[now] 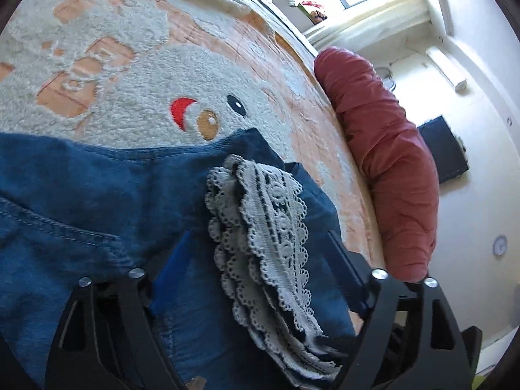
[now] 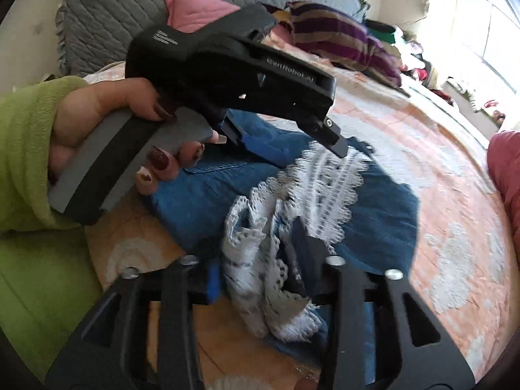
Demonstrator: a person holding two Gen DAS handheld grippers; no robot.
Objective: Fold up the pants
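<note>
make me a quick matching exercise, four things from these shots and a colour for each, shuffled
Things:
1. pants
2. lace trim
3. long pillow
4. sleeve

Colours:
A. white
B. green
C. blue
D. dark red

Pairs: 1-C, 2-A, 3-D, 4-B

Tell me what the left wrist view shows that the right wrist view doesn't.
Left wrist only: the bear face on the blanket and a dark box by the wall. Right wrist only: the left tool held by a hand in a green sleeve, a grey quilted cushion and a striped cloth. Both: the blue pants and their white lace trim.
</note>
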